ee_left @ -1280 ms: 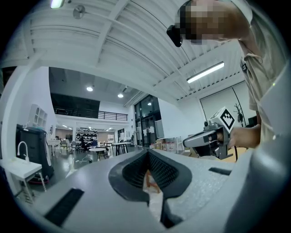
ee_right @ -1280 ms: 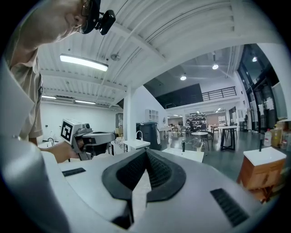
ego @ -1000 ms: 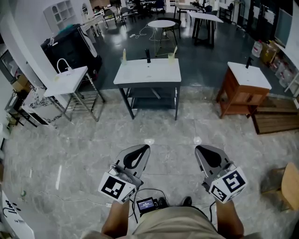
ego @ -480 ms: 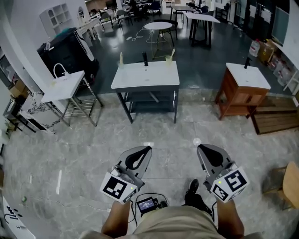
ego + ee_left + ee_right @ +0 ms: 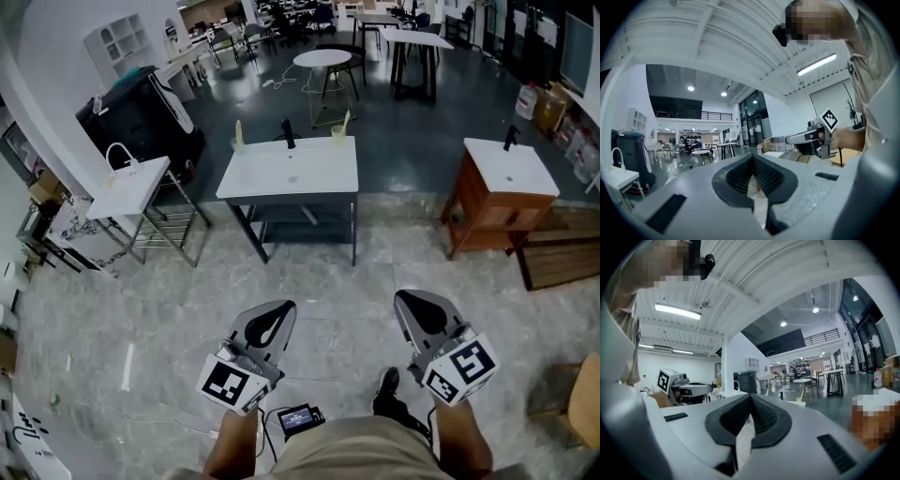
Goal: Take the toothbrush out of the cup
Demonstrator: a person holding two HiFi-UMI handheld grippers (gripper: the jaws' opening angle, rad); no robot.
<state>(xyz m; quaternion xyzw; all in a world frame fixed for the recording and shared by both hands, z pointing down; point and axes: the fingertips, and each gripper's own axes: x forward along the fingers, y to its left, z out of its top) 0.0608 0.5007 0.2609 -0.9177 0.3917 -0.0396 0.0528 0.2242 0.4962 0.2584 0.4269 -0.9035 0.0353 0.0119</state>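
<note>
Two cups stand on the white sink table ahead of me across the floor. The left cup and the right cup each hold an upright toothbrush, either side of a black faucet. My left gripper and right gripper are held level at waist height, far short of the table, both shut and empty. In the right gripper view the shut right gripper points toward the table, where a cup shows small. The left gripper shows its pads together.
A wooden vanity stands to the right, with a low wooden platform beside it. A small white basin on a metal rack is at the left, below a black machine. Tables and chairs fill the dark floor beyond.
The whole view has shifted forward toward the sink table as the person walks; a shoe has come into sight. Both grippers travel with the body, still shut.
</note>
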